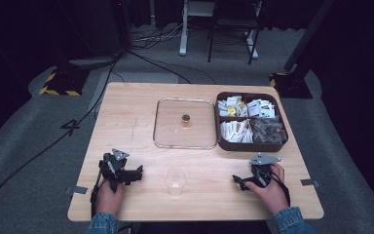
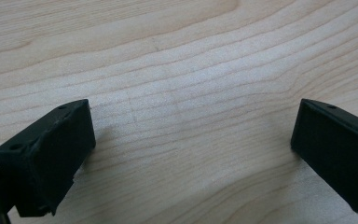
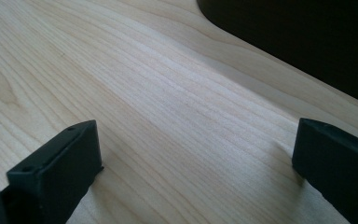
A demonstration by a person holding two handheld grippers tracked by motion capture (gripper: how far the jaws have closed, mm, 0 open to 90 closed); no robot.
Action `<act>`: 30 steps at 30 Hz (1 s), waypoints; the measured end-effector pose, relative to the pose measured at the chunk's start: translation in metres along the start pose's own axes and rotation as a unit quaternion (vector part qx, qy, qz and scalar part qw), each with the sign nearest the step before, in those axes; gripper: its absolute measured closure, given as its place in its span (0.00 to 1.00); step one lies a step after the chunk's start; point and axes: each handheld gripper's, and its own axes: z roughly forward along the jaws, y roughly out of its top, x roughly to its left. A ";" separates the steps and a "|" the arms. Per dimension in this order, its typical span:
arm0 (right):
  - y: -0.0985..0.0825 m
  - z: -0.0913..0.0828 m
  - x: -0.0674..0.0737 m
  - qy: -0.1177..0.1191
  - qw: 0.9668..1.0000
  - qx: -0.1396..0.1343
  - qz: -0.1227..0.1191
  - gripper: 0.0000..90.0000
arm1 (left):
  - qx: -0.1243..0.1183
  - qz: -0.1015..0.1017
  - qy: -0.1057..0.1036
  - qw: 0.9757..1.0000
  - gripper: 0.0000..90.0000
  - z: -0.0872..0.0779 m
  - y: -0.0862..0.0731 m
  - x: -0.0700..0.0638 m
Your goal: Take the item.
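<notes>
Both spread tools, left and right, flank a clear cup; lid and box lie beyond.

a pale wooden tabletop stands on grey floor. a clear cup sits upright near the front edge. behind it lies a clear square lid with a small gold knob — just beside a dark divided box of packets. black cables trail across the floor — table legs stand beyond.
</notes>
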 end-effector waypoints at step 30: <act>0.029 -0.021 -0.005 0.033 0.999 0.003 0.001 0.35 | 0.000 0.000 0.000 1.000 0.00 0.000 0.000 0.000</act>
